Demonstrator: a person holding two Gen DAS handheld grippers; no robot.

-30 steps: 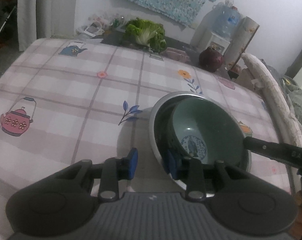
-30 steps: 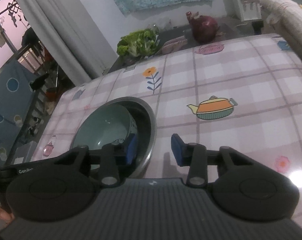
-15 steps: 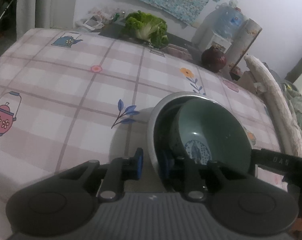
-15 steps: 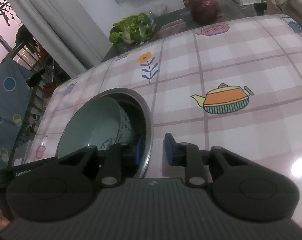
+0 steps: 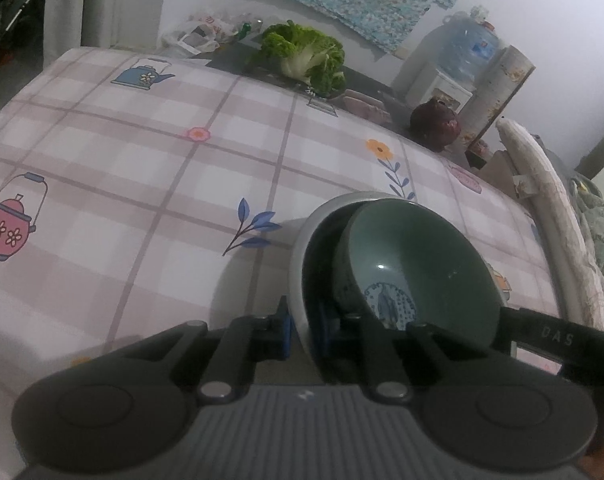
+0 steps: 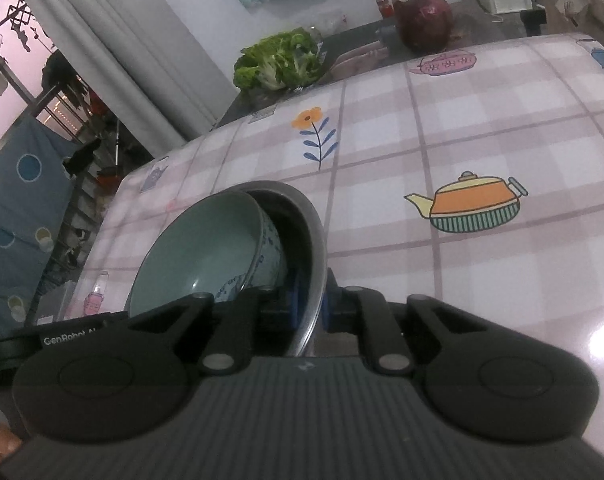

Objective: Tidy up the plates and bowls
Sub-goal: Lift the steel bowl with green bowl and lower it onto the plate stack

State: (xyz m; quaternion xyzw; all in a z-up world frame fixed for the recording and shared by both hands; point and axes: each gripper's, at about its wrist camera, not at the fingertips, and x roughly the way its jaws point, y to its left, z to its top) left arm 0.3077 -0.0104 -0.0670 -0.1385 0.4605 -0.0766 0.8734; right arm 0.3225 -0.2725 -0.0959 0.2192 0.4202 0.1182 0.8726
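Gripping metal bowl (image 5: 302, 240) rim w/ both claws, left claw (image 5: 303, 326) and right claw (image 6: 309, 310) pinched on opposite edges, above counter (image 5: 142, 184). Green bowl (image 5: 417, 268) sits loose, tilted inside; could slide or tip out if lifted unevenly.

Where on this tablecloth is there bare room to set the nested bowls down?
Bare cloth left of the metal bowl, toward the pink teapot print, and right of it around the orange teapot print. The far edge is crowded: lettuce, red cabbage.
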